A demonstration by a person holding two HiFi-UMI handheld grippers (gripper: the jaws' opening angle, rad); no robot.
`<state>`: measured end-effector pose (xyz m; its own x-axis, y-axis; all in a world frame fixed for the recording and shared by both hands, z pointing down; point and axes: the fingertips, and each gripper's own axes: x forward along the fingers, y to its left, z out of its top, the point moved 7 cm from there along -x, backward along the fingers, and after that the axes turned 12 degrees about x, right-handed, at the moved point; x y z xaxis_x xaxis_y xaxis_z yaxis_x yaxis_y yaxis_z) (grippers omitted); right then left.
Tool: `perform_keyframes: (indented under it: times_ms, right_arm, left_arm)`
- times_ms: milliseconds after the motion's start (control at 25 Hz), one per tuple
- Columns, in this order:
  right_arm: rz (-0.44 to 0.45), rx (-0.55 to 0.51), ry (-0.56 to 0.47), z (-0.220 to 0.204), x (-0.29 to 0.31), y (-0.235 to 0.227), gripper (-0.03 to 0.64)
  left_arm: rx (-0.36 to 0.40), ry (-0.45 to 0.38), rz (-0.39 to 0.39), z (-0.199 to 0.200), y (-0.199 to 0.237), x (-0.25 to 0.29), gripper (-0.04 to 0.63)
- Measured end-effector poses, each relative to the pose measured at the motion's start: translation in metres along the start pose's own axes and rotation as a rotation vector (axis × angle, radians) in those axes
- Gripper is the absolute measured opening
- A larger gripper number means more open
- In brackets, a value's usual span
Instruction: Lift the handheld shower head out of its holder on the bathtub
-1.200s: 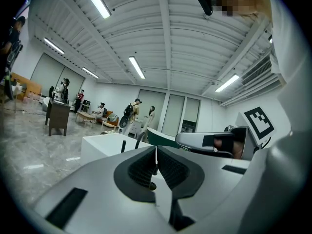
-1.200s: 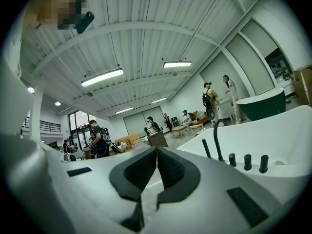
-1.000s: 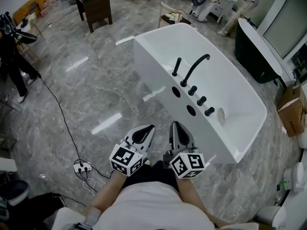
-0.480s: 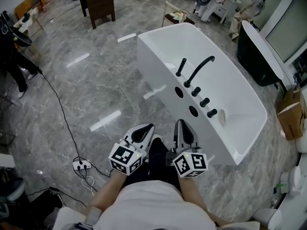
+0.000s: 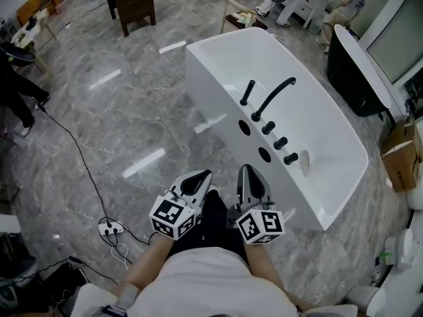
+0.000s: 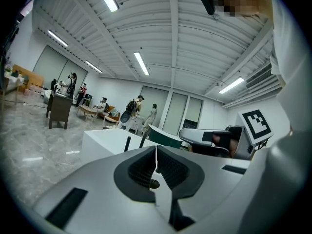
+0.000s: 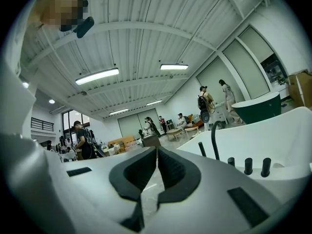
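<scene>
- Pointing toward the tub from low in the head view, two tongs are sitting side by side: the left tongs (image 5: 200, 179) and the right tongs (image 5: 246, 174) are both pressing their jaws fully together and gripping nothing.
- One slim black handheld shower head (image 5: 246, 92) is standing upright in its holder (image 5: 242, 102) on the rim of one white oval bathtub (image 5: 210, 101), well apart from both tongs.
- One black curved spout (image 5: 274, 96) and three black round knobs (image 5: 280, 142) are lining up beside it.
</scene>
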<state>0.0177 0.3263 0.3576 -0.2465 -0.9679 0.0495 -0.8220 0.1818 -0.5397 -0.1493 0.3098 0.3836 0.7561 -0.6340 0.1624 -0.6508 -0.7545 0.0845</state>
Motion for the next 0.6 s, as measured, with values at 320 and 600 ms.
perform_keyframes:
  times_ms: [320, 600]
  right_arm:
    - [-0.013, 0.002, 0.001, 0.020, 0.046, -0.032, 0.018]
    - [0.010, 0.000, 0.017, 0.038, 0.098, -0.053, 0.018]
  left_arm:
    - [-0.010, -0.010, -0.007, 0.010, 0.024, 0.052, 0.013]
    - [-0.016, -0.019, 0.019, 0.022, 0.054, 0.094, 0.013]
